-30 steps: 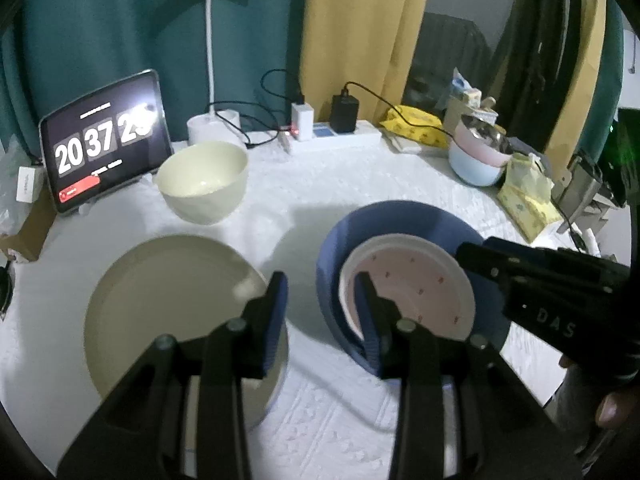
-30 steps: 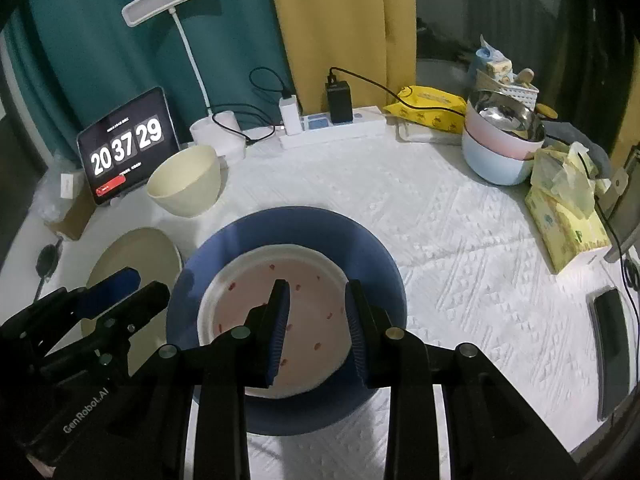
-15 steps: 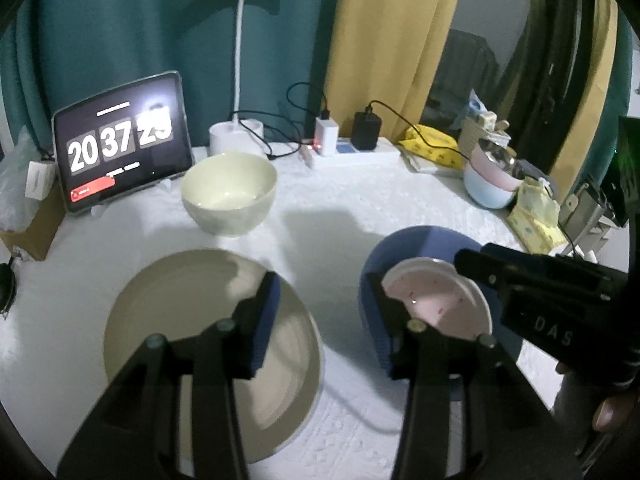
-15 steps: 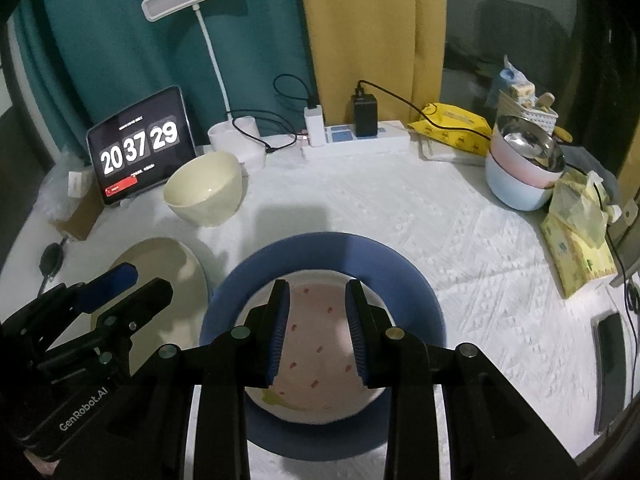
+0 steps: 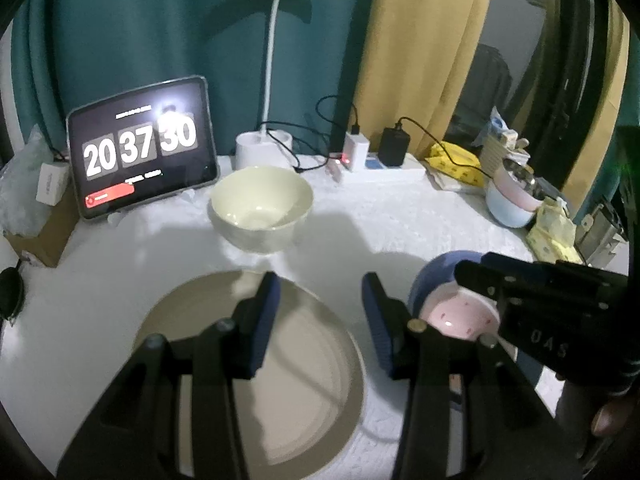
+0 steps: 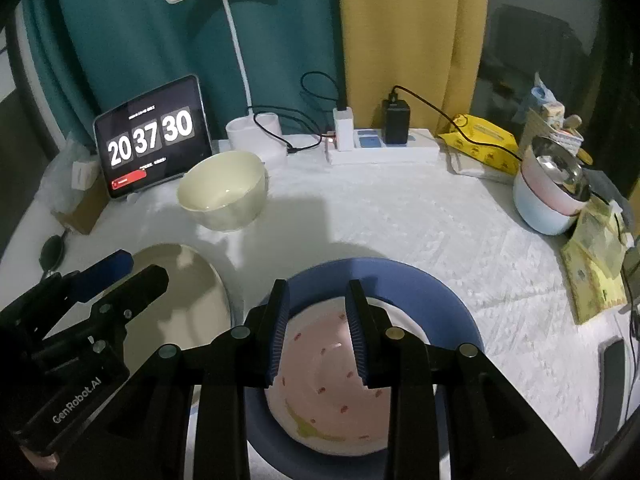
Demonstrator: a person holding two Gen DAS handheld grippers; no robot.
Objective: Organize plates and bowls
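A pink dotted plate [image 6: 332,384] lies inside a blue plate [image 6: 420,288] on the white cloth; both also show in the left wrist view, the pink plate [image 5: 460,316] and the blue plate [image 5: 440,268]. My right gripper [image 6: 316,332] is open and empty, held over the pink plate. A beige plate [image 5: 304,360] lies to the left, also seen from the right wrist [image 6: 180,280]. My left gripper [image 5: 320,320] is open and empty above it. A cream bowl [image 5: 262,208] stands behind, upright.
At the back stand a tablet clock [image 5: 142,146], a lamp base [image 5: 262,150] and a power strip [image 6: 384,148]. At the right are stacked bowls [image 6: 552,196], yellow packets [image 6: 596,272] and a phone [image 6: 612,392]. A cardboard box [image 5: 40,236] sits far left.
Both grippers have drawn back and up from the plates. The left gripper has shifted left, from over the blue plate's rim to above the beige plate. Neither took hold of anything.
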